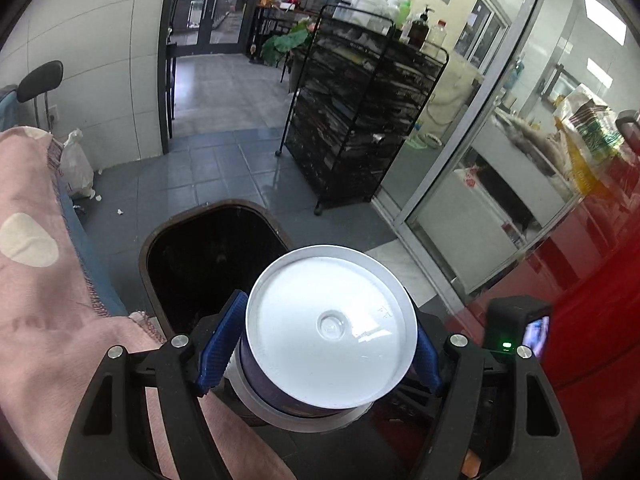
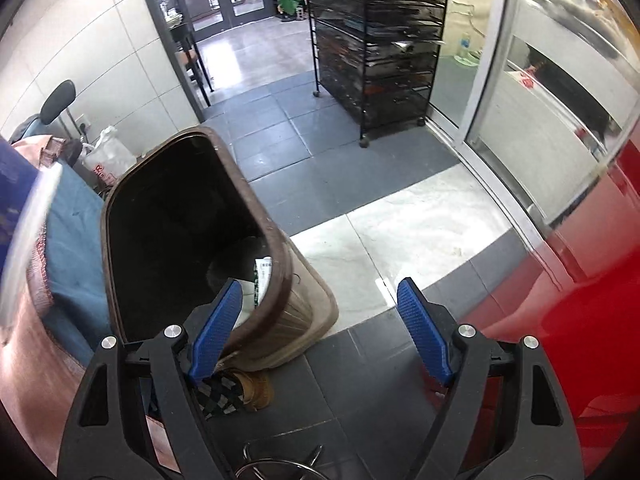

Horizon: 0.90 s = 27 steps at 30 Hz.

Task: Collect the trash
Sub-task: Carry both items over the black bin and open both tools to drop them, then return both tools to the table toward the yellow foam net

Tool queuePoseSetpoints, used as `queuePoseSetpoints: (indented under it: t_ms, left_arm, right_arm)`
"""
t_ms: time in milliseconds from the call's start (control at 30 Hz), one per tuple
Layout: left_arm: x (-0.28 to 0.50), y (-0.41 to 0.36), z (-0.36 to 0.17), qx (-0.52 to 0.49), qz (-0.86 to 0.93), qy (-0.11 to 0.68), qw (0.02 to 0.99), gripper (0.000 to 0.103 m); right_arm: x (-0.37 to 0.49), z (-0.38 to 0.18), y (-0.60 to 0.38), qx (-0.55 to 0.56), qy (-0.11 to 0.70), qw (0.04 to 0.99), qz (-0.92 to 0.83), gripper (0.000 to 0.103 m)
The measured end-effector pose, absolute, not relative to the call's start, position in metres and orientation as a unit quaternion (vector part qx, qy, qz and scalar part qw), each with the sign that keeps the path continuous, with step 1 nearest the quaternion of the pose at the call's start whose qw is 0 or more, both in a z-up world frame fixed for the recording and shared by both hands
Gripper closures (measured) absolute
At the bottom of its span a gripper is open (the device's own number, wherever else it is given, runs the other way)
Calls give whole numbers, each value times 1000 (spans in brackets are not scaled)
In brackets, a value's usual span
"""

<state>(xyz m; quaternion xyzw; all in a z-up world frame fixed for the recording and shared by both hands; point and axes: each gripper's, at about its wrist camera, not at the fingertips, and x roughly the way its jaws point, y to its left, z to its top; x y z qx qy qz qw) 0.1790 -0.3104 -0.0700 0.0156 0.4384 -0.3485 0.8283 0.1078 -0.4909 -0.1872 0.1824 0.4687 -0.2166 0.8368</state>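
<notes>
while the right tool point(image 2: 320, 328) gapes, the left tool point(image 1: 326, 340) clamps a cup point(image 1: 330, 326).

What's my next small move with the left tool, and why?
Probably ease the left tool forward over the brown bin before releasing: it grips the white-bottomed cup at the bin's near edge, not squarely above the opening. The right tool is open, holding nothing.

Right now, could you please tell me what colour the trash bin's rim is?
Brown, around a black inside; the bin shows best in the right wrist view.
</notes>
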Motion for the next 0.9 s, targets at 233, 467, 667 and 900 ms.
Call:
queuePoseSetpoints:
  t_ms: [233,467,667,900]
  left_arm:
    - [189,-321,-90,33,-344,461,817,30]
    - [186,-316,-88,32,-338,458,822,15]
    - [169,-303,-62,37,-348,422,836,8]
    - [143,-271,-35,47,-340,378,860,7]
  right_arm:
    - [102,-190,-495,189,470,834,-220,24]
    - [105,-188,-489,180,469,838,-214,23]
    - [106,-174,-477,163,460,848,-207,22]
    - [112,-148,-452,151,440,867,-176,21]
